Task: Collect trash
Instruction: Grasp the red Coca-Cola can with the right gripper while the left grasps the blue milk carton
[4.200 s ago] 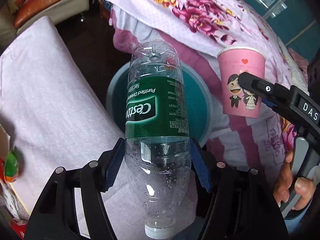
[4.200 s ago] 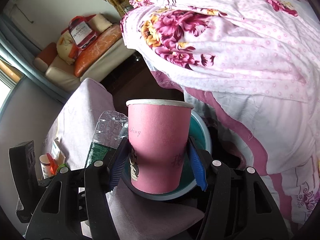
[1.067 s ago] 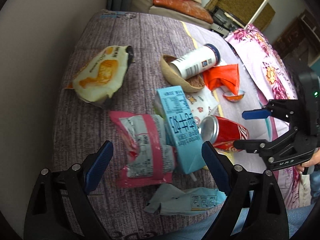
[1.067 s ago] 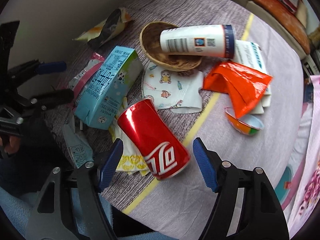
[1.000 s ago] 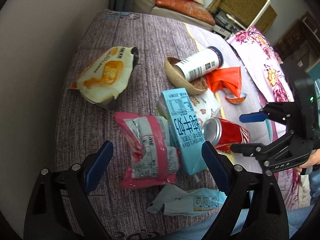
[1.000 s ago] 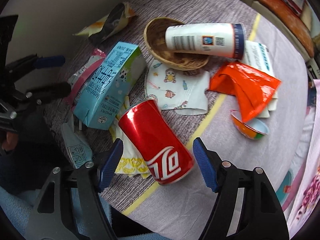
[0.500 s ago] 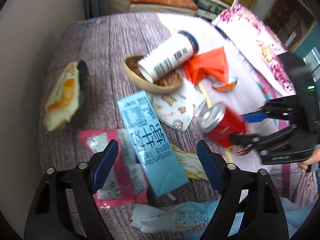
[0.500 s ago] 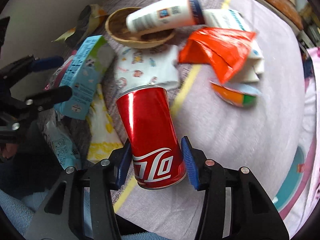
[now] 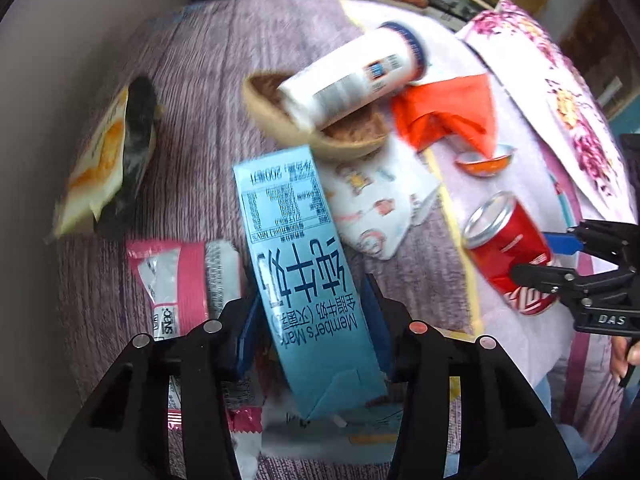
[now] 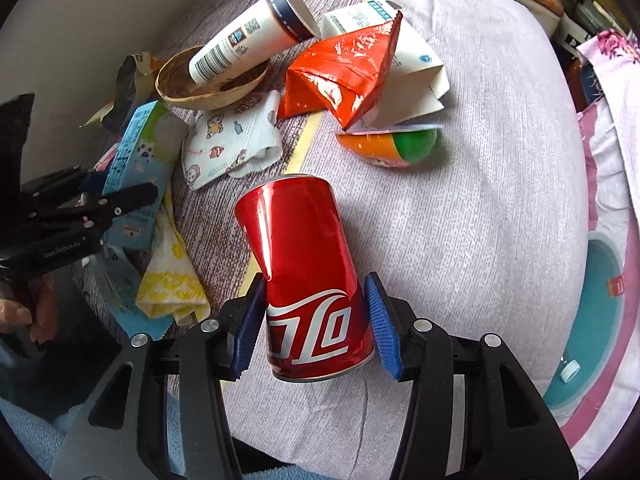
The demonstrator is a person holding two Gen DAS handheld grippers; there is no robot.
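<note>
My left gripper (image 9: 312,320) is shut on a light blue milk carton (image 9: 300,264), held just above the purple-covered table (image 9: 192,60). My right gripper (image 10: 316,326) is shut on a red cola can (image 10: 308,276), lifted a little off the table (image 10: 480,200). The can also shows in the left wrist view (image 9: 508,248), and the carton in the right wrist view (image 10: 136,160). More trash lies behind: a white cup (image 10: 248,44) resting in a brown bowl (image 10: 208,84), an orange wrapper (image 10: 340,76) and a printed tissue (image 10: 228,140).
A pink wrapper (image 9: 172,280) and a yellow-orange snack bag (image 9: 104,160) lie left of the carton. A yellow napkin (image 10: 172,276) and an orange-green lid (image 10: 392,144) lie near the can. A teal bin (image 10: 592,320) stands below the table's right edge.
Both grippers, earlier open over the trash, have closed: the left on the milk carton, the right on the cola can. Before that they held a bottle and a pink cup over the bin.
</note>
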